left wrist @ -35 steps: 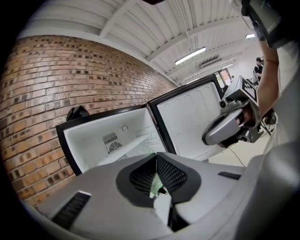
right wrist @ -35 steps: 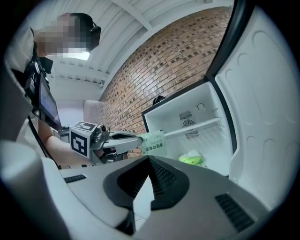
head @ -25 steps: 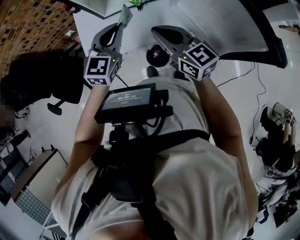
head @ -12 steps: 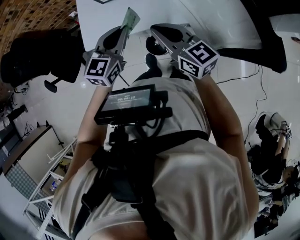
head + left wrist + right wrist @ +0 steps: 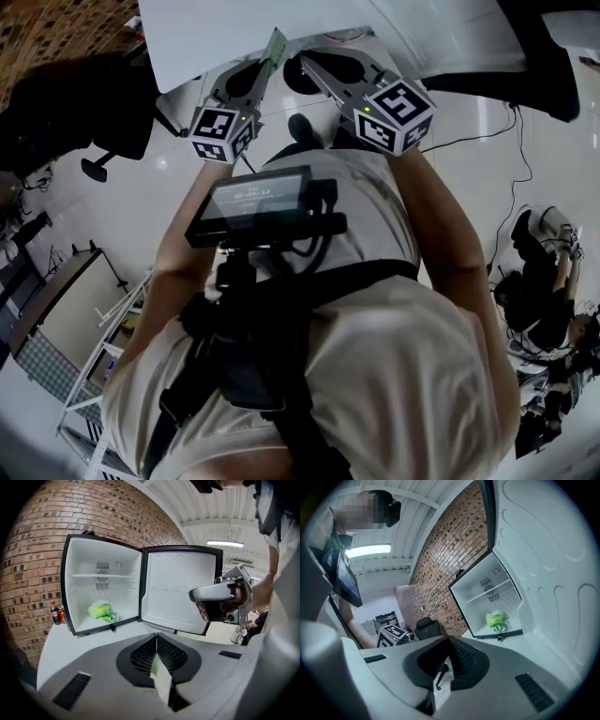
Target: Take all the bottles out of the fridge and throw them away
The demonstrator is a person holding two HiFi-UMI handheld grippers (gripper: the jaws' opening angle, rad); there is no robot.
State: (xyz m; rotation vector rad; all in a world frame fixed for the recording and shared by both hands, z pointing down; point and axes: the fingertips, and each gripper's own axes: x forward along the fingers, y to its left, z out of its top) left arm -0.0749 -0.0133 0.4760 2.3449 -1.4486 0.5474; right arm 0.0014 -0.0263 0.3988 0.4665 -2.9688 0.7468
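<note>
Your left gripper (image 5: 156, 641) is pinched tight on a thin flat packet (image 5: 162, 679), white and pale green, held edge-on between the pads. In the head view it sticks out of the jaws. Your right gripper (image 5: 449, 641) has its jaws pressed together with nothing between them. Both face the mini fridge (image 5: 84, 592), whose door (image 5: 180, 588) is swung wide open. Green bags (image 5: 99, 609) lie on its floor. Two small bottles (image 5: 56, 613) stand outside it on the white tabletop (image 5: 70, 648), just beside its left wall, against the brick wall (image 5: 33, 564).
</note>
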